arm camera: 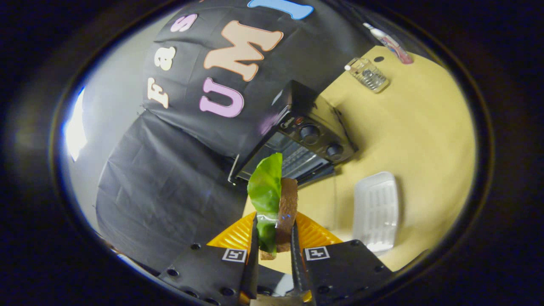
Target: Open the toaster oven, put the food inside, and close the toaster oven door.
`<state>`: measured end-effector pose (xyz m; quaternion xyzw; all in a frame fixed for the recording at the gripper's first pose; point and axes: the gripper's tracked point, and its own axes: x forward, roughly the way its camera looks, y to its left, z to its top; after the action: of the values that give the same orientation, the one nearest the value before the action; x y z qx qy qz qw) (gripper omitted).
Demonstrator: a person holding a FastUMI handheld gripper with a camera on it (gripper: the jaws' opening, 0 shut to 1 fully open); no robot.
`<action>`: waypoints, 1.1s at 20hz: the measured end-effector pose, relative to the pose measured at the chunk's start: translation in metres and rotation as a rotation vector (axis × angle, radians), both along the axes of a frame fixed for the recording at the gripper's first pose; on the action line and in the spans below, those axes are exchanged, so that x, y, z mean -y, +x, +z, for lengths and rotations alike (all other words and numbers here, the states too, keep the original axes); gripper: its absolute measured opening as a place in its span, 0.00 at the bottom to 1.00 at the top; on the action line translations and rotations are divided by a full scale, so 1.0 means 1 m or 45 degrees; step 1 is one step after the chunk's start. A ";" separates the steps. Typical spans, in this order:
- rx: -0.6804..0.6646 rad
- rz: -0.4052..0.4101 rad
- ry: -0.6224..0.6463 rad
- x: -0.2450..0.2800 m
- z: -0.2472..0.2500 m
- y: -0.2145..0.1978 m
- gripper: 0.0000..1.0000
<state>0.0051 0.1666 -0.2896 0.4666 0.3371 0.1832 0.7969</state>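
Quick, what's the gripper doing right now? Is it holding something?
Gripper: shut on the sandwich, a lettuce leaf against a brown slice, both fingers pressing it, with the toaster oven beyond.

Toaster oven (297, 140): lower front hidden behind held sandwich (274, 204).
Sandwich: bottom end covered between gripper (275, 242) fingers.
Clear object (368, 75) near table's far edge: too small to identify.
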 end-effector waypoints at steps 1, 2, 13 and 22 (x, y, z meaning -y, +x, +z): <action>0.020 -0.012 0.051 -0.016 0.001 0.009 0.35; 0.035 -0.033 0.098 -0.030 0.002 0.017 0.35; -0.003 -0.383 0.125 -0.094 -0.053 0.124 0.35; 0.016 -0.521 -0.049 -0.091 -0.083 0.186 0.38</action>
<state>0.1909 0.2580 -0.3721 0.5089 0.2337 0.0137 0.8284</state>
